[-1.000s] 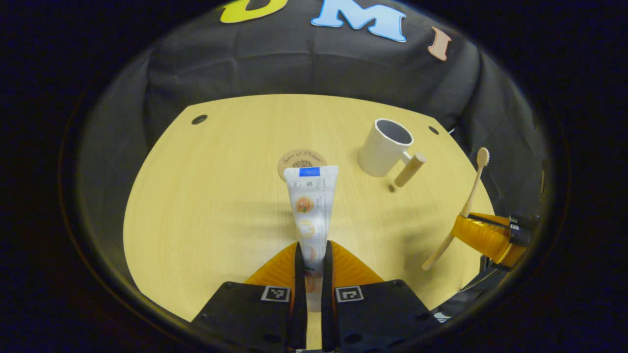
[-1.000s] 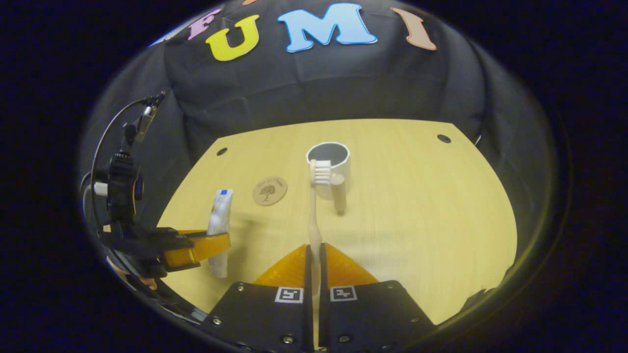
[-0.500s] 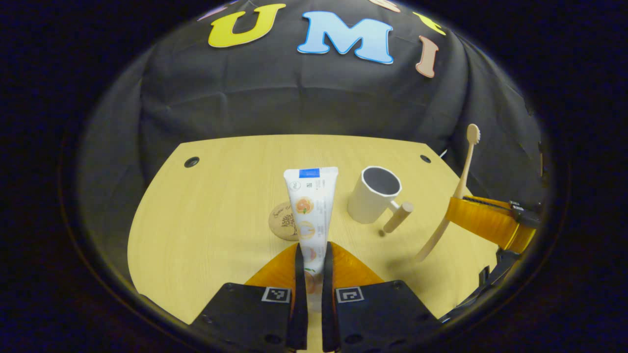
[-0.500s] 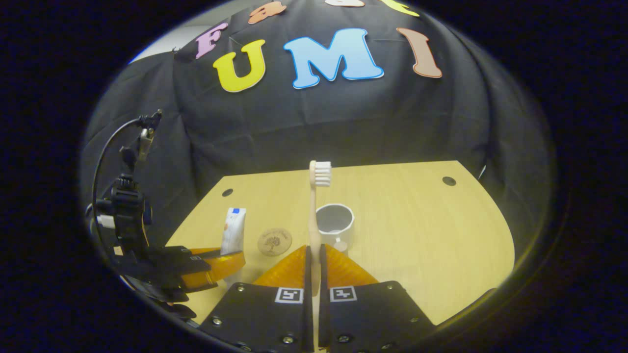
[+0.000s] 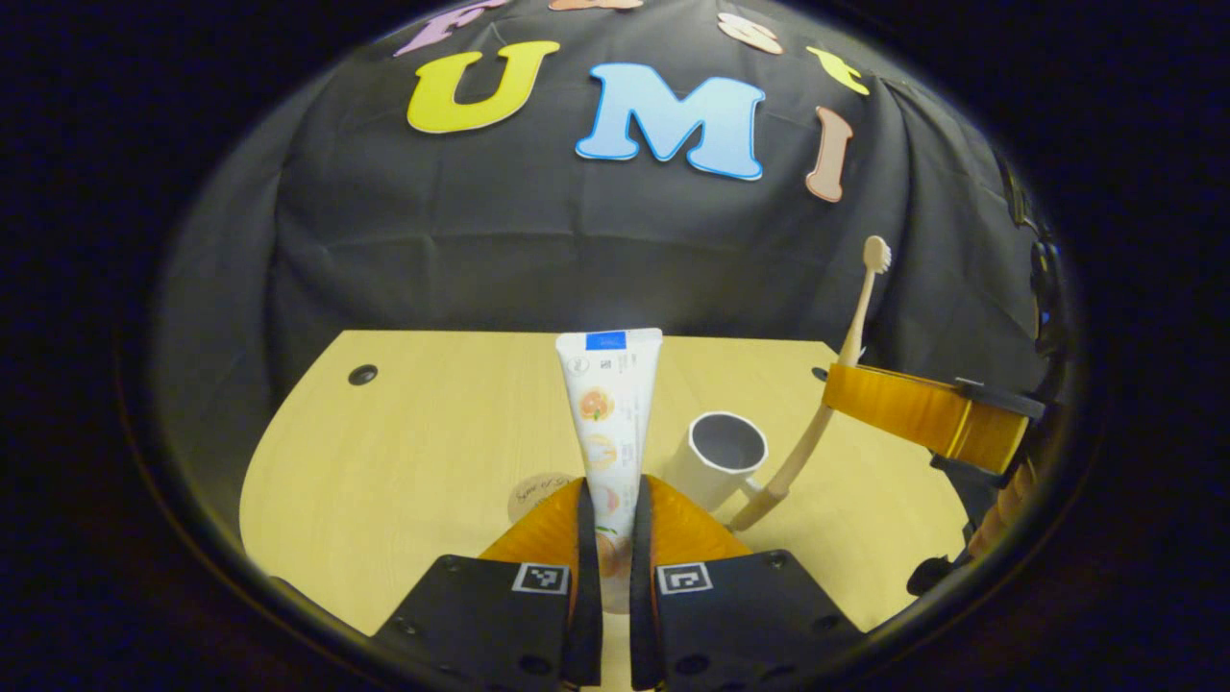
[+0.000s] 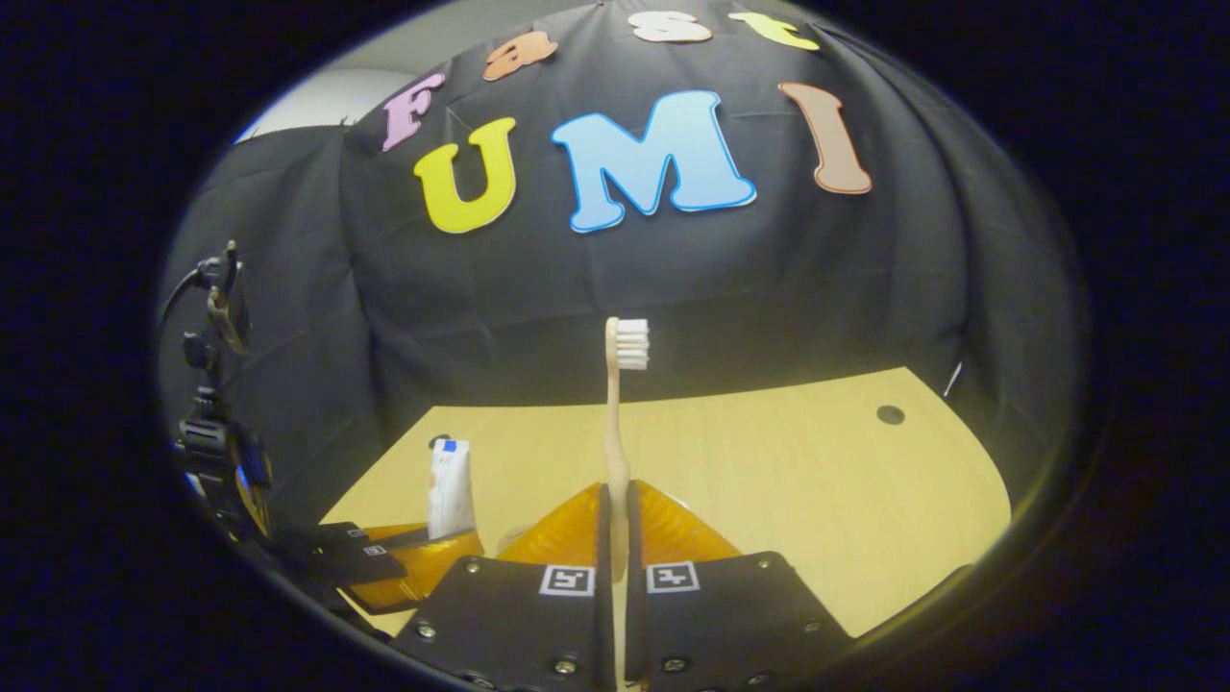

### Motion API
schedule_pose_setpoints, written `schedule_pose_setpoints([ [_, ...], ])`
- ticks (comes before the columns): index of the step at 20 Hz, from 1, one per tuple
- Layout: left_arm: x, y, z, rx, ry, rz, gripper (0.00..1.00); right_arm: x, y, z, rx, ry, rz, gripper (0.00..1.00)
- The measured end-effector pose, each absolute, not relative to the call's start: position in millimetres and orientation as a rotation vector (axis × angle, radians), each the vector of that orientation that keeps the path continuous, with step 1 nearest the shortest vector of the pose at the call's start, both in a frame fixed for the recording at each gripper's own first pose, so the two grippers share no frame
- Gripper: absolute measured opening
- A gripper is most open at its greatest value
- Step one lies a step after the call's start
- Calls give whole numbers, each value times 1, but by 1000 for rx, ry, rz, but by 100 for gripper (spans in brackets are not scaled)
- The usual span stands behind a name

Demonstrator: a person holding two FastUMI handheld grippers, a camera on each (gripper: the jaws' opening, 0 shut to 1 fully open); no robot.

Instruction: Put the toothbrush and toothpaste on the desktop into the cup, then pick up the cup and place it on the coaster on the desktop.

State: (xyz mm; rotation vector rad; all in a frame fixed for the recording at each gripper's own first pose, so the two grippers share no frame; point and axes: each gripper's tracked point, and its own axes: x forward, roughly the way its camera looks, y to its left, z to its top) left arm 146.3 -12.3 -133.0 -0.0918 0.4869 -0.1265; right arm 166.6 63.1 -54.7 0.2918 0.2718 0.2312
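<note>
Dim, warm light, sharp focus, soft shadows on the desktop [image 5: 413,432], strong fisheye bending.

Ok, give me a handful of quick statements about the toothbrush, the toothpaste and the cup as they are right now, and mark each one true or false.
1. The left claw is shut on the toothpaste. True.
2. The toothbrush lies flat on the desktop. False: the right claw holds it upright, bristles up.
3. The cup holds the toothpaste. False: it is empty.
4. The cup stands upright on the desktop. True.
5. The cup sits on the coaster. False: it stands beside it.
</note>
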Motion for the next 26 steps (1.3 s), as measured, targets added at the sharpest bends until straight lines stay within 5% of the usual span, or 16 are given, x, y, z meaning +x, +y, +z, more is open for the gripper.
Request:
schedule_pose_setpoints([
  [6,159,-12,-111,-90,386,-126,19,212,62,-54,273,216,210,5],
  [19,164,-10,-108,-92,371,-145,19,229,74,-142,112,445,199,5],
  [25,168,-15,-108,-96,365,-166,19,218,75,-141,99,460,213,27],
  [26,169,-16,-108,-97,362,-167,19,214,75,-139,102,458,216,39],
])
